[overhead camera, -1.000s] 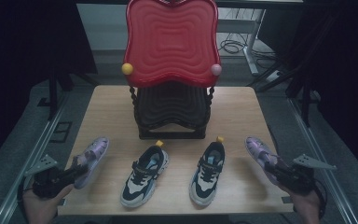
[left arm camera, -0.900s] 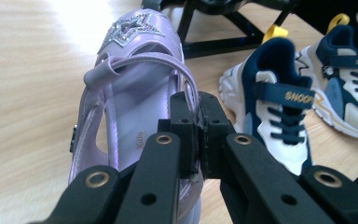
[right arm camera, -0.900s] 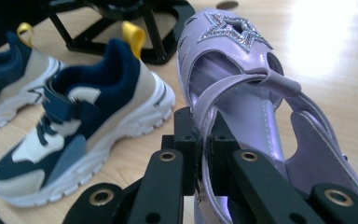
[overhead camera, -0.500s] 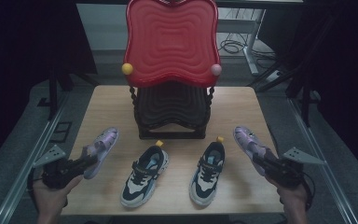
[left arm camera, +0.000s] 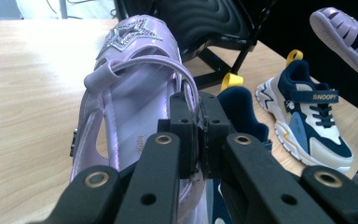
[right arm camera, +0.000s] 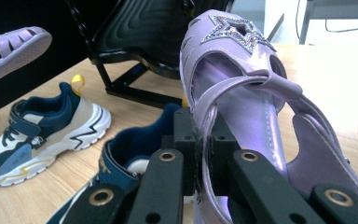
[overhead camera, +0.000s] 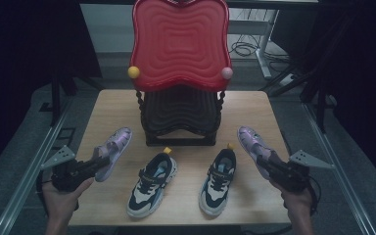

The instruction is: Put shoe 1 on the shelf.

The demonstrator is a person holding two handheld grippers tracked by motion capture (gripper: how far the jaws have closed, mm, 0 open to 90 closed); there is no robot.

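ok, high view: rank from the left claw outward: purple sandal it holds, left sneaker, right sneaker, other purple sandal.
1. Left purple sandal: in the left claw, at the table's left.
2. Left sneaker: just right of it, front centre.
3. Right sneaker: right of centre.
4. Right purple sandal: far right, in the right claw.

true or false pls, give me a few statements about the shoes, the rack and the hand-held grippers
1. Each hand-held gripper is shut on a purple sandal: true, the left hand-held gripper holds the left purple sandal and the right hand-held gripper holds the right purple sandal.
2. Both sneakers are on the rack: false, the left sneaker and right sneaker lie on the wooden table, in front of the black rack.
3. The sandals carry a glittery star: true.
4. The rack's top shelf is blue: false, it is red.
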